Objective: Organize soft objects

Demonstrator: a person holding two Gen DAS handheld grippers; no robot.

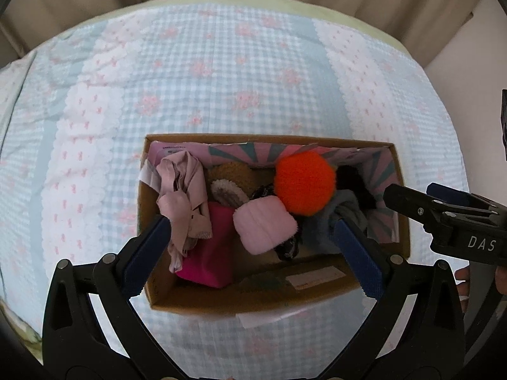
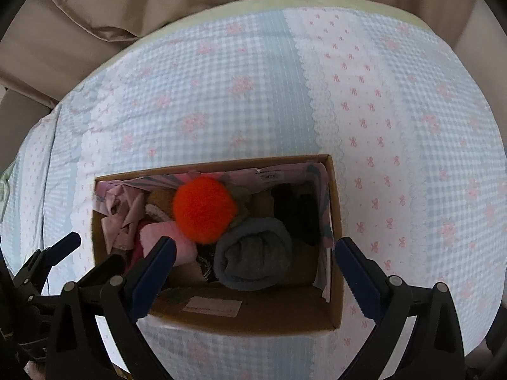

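Blue-and-white gingham bedspread (image 1: 221, 72) with pink flower motifs and white scalloped strips; pale green edge (image 2: 317, 1) at far side; beige curtain (image 2: 111, 9) behind.

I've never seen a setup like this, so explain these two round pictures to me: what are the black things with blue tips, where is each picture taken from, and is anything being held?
No robot here: a person holds one set of tongs in each hand, and a wide-angle camera on each looks along its fingers. One picture comes from the left tongs, the other from the right tongs. Both look down into a cardboard box on a checked bedspread. Inside lie soft things: an orange pompom, a pink roll, a grey sock bundle, a mauve cloth and a magenta piece. Both tongs are open and hold nothing.
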